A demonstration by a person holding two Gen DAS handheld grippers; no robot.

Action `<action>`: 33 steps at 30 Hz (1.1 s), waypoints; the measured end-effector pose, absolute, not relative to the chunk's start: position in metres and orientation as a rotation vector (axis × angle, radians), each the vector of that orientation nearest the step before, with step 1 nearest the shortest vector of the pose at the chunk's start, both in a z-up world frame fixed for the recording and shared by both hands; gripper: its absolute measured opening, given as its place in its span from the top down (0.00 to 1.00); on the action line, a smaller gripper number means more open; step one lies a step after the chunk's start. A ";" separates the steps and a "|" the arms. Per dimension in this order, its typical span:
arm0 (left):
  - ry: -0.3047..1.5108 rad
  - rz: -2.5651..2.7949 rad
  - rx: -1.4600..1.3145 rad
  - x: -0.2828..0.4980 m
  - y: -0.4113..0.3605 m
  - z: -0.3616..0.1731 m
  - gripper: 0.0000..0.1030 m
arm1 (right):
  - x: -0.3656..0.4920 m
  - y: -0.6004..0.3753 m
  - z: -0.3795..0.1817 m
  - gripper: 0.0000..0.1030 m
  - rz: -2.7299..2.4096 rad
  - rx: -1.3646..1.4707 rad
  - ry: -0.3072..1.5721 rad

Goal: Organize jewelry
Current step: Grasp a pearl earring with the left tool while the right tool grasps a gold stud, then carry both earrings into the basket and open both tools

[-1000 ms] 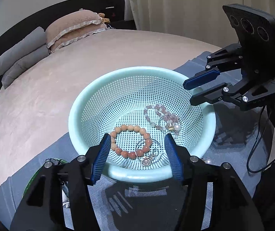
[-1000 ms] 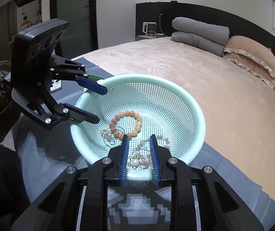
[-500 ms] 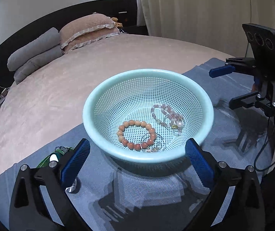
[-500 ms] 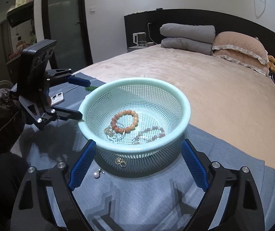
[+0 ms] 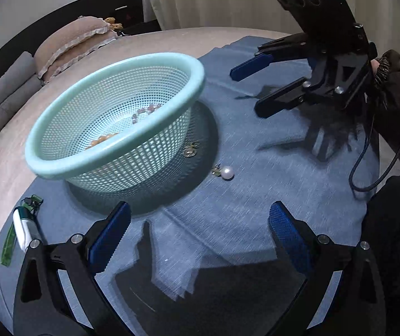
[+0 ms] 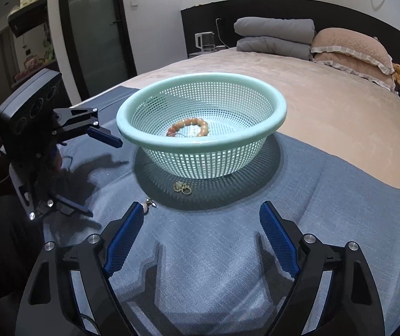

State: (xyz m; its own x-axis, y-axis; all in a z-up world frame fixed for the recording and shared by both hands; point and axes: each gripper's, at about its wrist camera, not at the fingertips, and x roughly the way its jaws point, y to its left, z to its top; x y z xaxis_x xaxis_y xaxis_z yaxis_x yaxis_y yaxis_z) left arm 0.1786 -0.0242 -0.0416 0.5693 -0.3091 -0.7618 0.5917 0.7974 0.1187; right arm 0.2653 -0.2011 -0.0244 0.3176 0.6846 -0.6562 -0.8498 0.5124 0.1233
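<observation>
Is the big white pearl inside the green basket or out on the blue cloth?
Out. The pearl lies on the blue cloth beside the basket, next to some small gold pieces.

Bed (image 6: 326,117), blue cloth (image 6: 228,252) spread over near end; on cloth: basket (image 6: 200,142), beside basket gold earrings (image 6: 182,188), pearl earring (image 5: 226,172).

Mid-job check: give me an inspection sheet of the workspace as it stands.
Surface: blue cloth spread over a beige bed.
Job's things: mint basket holds an orange bead bracelet; pearl earring and gold earrings lie outside on the cloth.
Clutter: white-and-green item at the cloth's edge.
Grippers: left claw open, empty; right claw closing, nothing between.
Cables: black cable by a dark sleeve.
Surroundings: pillows, folded grey bedding.
</observation>
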 end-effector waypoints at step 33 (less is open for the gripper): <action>0.883 -0.619 0.248 0.197 -0.038 -0.058 0.89 | 0.268 -0.157 -0.045 0.98 0.992 -0.372 0.765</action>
State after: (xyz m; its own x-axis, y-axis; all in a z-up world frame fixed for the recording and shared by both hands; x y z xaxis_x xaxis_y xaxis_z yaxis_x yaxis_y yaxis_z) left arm 0.1974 -0.0384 -0.0575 0.4761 -0.4012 -0.7826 0.5987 0.7997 -0.0457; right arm 0.2684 -0.1575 -0.0451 0.3210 0.6095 -0.7249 -0.8556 0.5147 0.0539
